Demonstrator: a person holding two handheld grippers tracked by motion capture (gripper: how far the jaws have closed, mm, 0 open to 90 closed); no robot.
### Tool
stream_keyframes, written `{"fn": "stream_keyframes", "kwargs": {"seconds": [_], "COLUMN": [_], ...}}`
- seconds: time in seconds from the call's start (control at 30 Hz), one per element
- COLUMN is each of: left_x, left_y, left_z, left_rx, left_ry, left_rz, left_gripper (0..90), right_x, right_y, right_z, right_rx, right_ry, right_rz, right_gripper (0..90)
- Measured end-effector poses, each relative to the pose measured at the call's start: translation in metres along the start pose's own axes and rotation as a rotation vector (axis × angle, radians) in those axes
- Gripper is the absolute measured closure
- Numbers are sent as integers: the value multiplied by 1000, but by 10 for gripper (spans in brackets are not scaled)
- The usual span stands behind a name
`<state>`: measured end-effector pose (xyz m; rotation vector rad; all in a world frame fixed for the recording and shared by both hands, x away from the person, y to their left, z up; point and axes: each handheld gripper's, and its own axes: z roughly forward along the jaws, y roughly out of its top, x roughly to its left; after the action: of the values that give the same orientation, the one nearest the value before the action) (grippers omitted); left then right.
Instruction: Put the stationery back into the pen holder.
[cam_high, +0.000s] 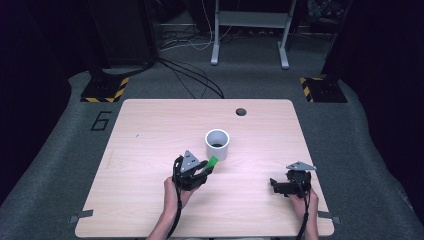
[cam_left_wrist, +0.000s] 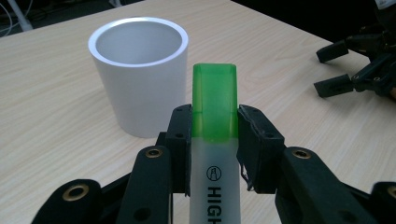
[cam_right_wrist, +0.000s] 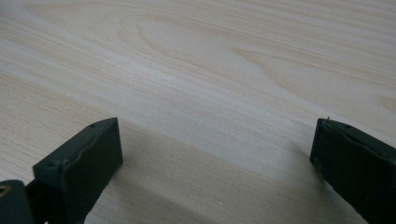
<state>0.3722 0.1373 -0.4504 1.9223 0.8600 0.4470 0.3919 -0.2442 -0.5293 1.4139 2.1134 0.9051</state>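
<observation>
A white cylindrical cup stands upright near the middle of the wooden table. My left gripper sits just in front of it, shut on a highlighter with a green cap. In the left gripper view the highlighter is clamped between both jaws, its green cap pointing at the cup, which is close but apart. My right gripper rests low at the table's right front, open, with bare wood between its fingers.
A dark round cable hole lies near the table's far edge. Beyond the table are floor cables, a white desk frame and striped stand bases. The right gripper also shows at the left gripper view's right edge.
</observation>
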Motion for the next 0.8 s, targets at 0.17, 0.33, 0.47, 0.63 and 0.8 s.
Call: {"fn": "stream_keyframes", "kwargs": {"seconds": [0.17, 0.33, 0.47, 0.63, 0.8], "left_x": [6, 11, 16, 20, 25], "left_y": [5, 11, 16, 22, 26], "left_z": [-4, -7, -7, -7, -6], "left_rx": [-27, -36, -37, -42, -49], "left_ry": [21, 29, 27, 37, 43], "left_rz": [-3, -3, -1, 2, 2], "left_gripper": [670, 670, 670, 670, 671], "right_x": [0, 0, 0, 0, 0], "right_y": [0, 0, 0, 0, 0], "right_z": [0, 0, 0, 0, 0], "right_rx": [-2, -2, -1, -1, -1], "right_ry": [0, 0, 0, 0, 0], "right_rz": [1, 1, 3, 3, 4], "right_gripper": [18, 18, 18, 18, 18]}}
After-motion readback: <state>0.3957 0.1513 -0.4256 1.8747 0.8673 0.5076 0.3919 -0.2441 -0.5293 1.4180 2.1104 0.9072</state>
